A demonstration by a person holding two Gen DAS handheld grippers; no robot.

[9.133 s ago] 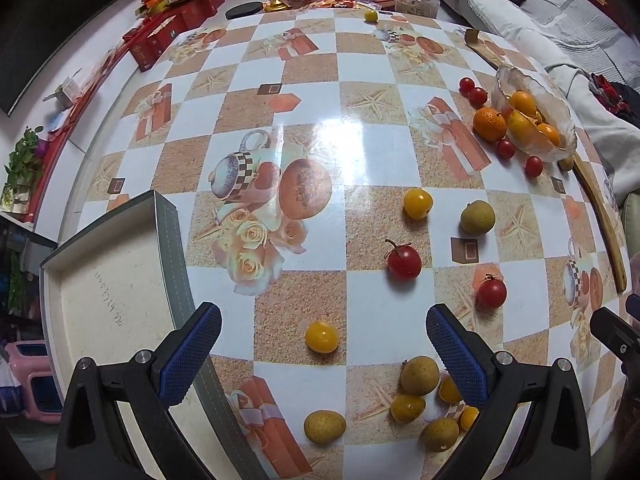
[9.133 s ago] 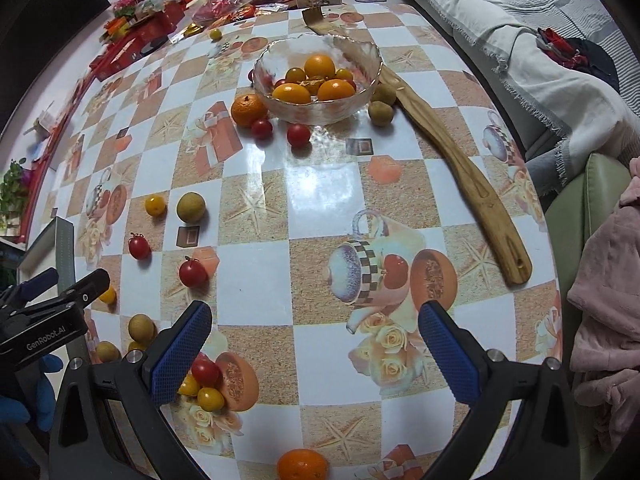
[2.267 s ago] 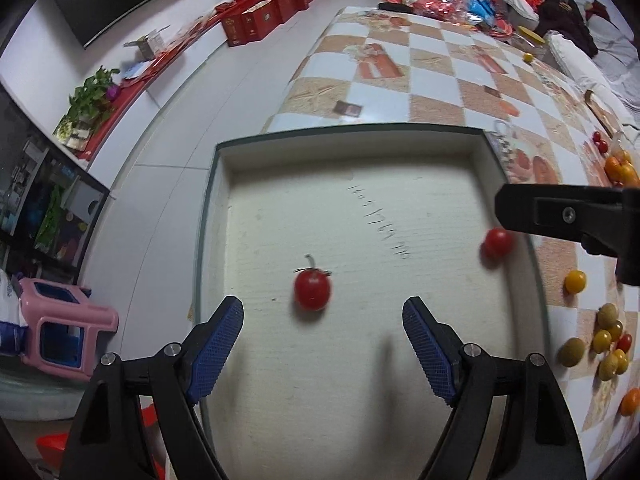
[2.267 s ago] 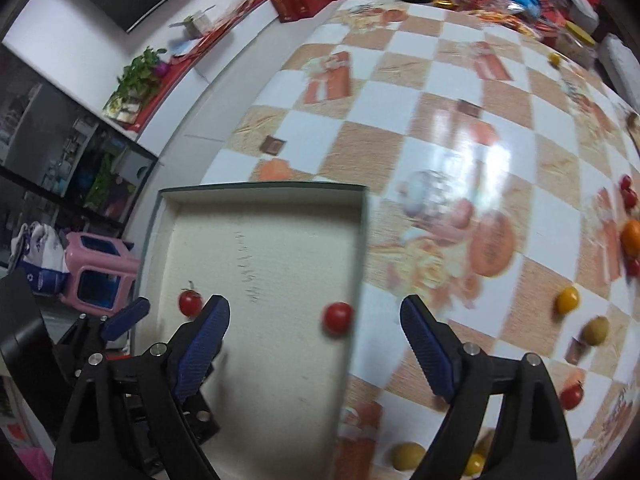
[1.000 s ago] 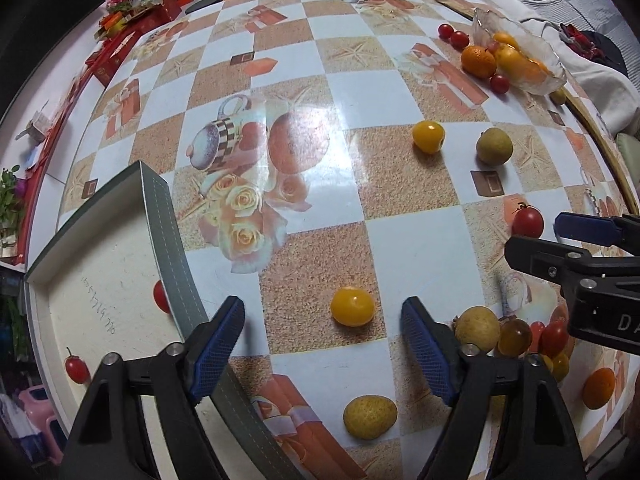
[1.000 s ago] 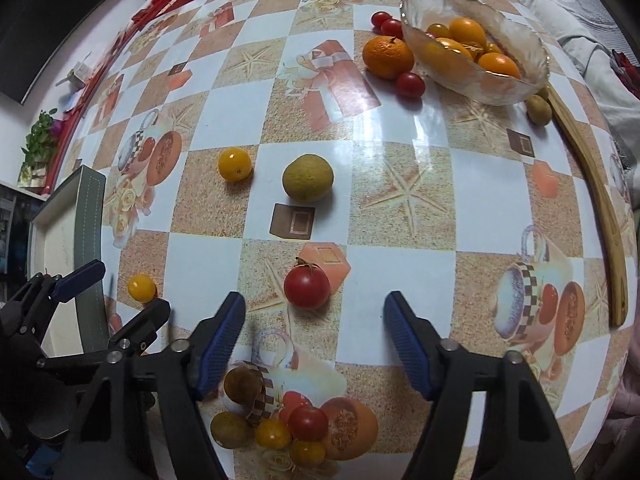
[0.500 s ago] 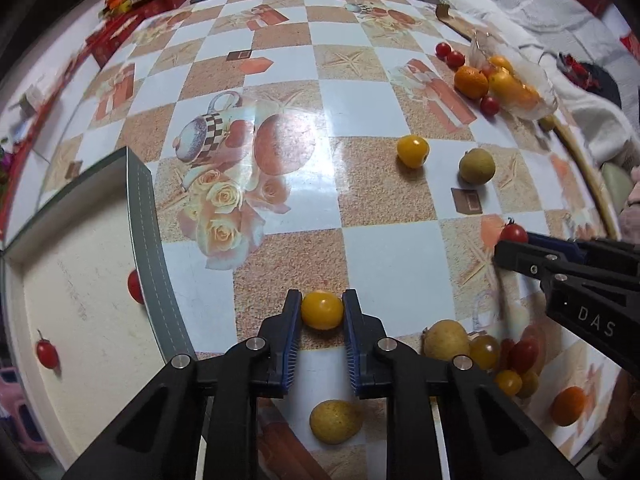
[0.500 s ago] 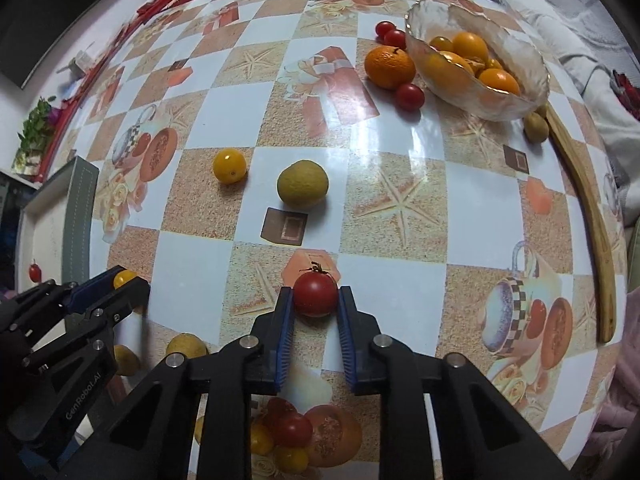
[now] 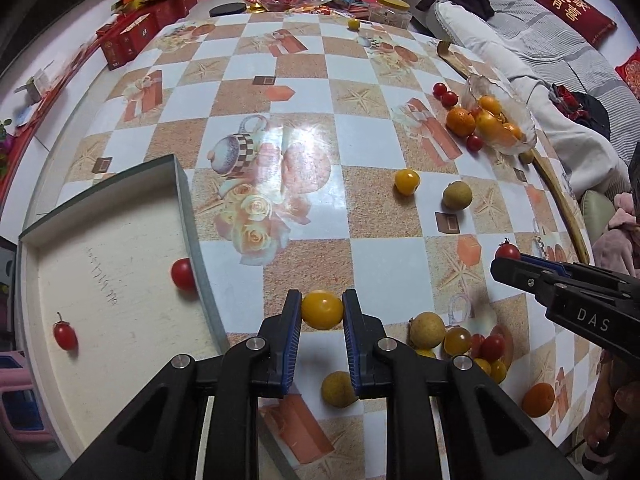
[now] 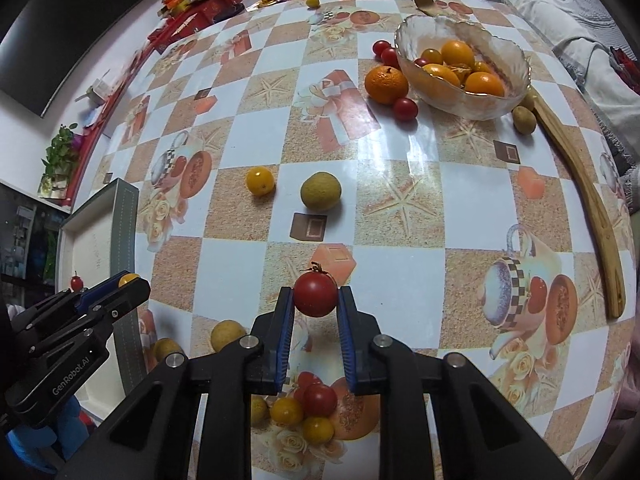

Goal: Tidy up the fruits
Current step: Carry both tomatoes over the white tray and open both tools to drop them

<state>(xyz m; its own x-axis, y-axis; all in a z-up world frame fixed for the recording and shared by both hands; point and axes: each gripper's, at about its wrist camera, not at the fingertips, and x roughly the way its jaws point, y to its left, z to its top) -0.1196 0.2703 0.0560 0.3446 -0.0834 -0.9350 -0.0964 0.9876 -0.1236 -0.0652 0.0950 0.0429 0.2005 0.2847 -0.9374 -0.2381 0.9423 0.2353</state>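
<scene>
Left gripper [image 9: 322, 316] clamps a small round yellow tomato [image 9: 322, 310]; right gripper [image 10: 315, 300] clamps a red stemmed tomato [image 10: 315, 294]. The shallow cream grey-rimmed tray [image 9: 186, 200] lies left of both, nearer the left gripper.

A yellow tomato [image 9: 322, 309] sat clamped in the left gripper [image 9: 321, 320]; a stemmed red tomato [image 10: 315, 294] in the right gripper [image 10: 314, 320]. Two red tomatoes [image 9: 183, 274] lay apart in the tray [image 9: 116, 184]. Other fruits lay scattered over the counter [image 9: 360, 256].
</scene>
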